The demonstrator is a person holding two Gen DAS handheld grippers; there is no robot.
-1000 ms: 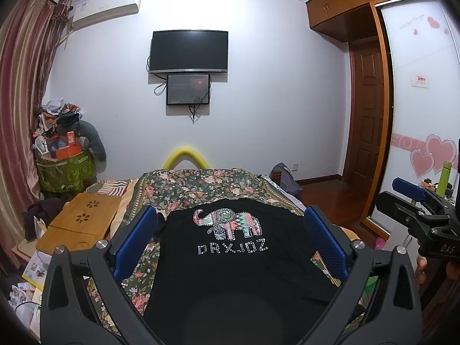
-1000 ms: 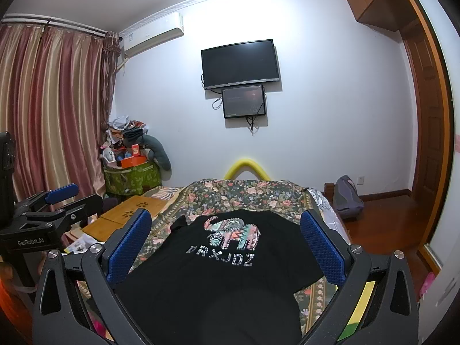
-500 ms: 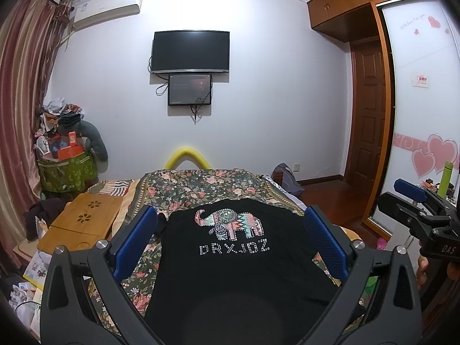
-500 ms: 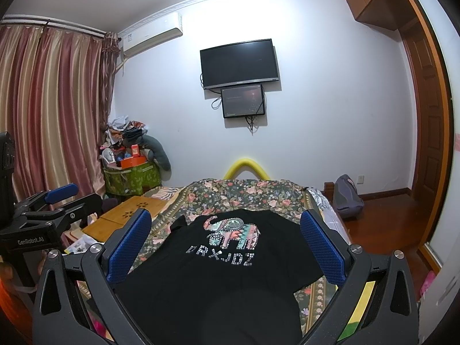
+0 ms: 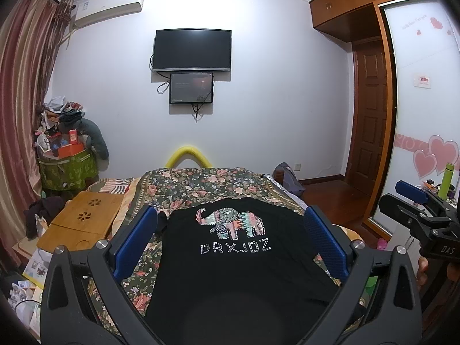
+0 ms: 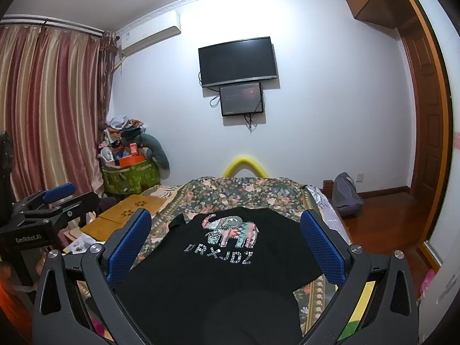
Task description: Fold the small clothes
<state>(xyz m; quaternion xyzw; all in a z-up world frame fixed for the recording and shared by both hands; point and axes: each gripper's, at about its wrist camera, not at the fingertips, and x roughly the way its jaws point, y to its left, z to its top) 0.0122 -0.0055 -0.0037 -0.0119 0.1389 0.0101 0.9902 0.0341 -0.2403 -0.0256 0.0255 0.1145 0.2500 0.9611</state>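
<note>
A black shirt (image 5: 238, 258) with an elephant print and the letters DRXJDZ lies spread flat, print up, on the floral bedspread (image 5: 201, 184) of the bed. The left tool (image 5: 230, 238) hangs above the shirt's near end with its blue pads spread wide, one over each side of the shirt, pinching nothing. The right tool (image 6: 224, 241) is held the same way, its pads spread wide apart over the shirt and empty; in the left view it shows at the right edge, beside the bed. In the right view the shirt's left sleeve (image 6: 176, 221) sticks out on the bedspread near the left pad. A wooden lap table (image 5: 83, 221) sits to the left of the bed. A TV (image 5: 192, 50) and a smaller screen (image 5: 191, 88) hang on the far wall, and a yellow arch (image 5: 188, 155) rises past the bed's far end.
</note>
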